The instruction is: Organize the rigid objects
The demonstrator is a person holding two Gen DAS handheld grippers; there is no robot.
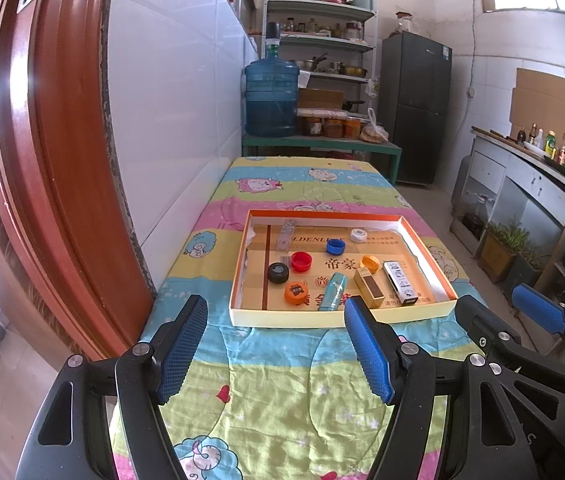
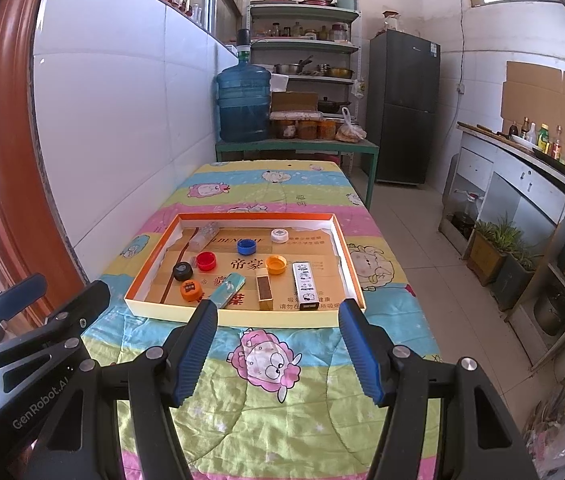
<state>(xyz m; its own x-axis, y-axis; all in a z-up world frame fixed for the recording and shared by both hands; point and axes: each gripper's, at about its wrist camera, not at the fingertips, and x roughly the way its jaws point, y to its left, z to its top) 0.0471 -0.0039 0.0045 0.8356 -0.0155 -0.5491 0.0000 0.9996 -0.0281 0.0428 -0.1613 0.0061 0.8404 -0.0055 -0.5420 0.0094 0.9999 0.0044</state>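
A shallow orange-rimmed box tray [image 1: 430,256] [image 2: 352,264] lies on the quilt-covered table. In it are several bottle caps: black [image 1: 278,272] [image 2: 182,271], red [image 1: 301,261] [image 2: 206,261], blue [image 1: 335,245] [image 2: 246,245], white [image 1: 358,234] [image 2: 279,235], yellow-orange [image 1: 370,262] [image 2: 276,265] and an orange one [image 1: 295,292] [image 2: 190,290]. A teal box [image 1: 332,292] [image 2: 226,288], a gold box [image 1: 369,292] [image 2: 264,291], a white box [image 1: 400,283] [image 2: 305,284] and a clear packet [image 1: 286,234] [image 2: 204,235] lie there too. My left gripper [image 1: 276,344] and right gripper [image 2: 278,348] are open and empty, held before the tray's near edge.
A tiled wall and a red door frame [image 1: 54,160] run along the left. A green bench with a blue water jug [image 1: 270,98] stands beyond the table. A fridge [image 1: 416,108] is at the back. A counter [image 2: 530,184] and planters [image 2: 494,248] line the right side.
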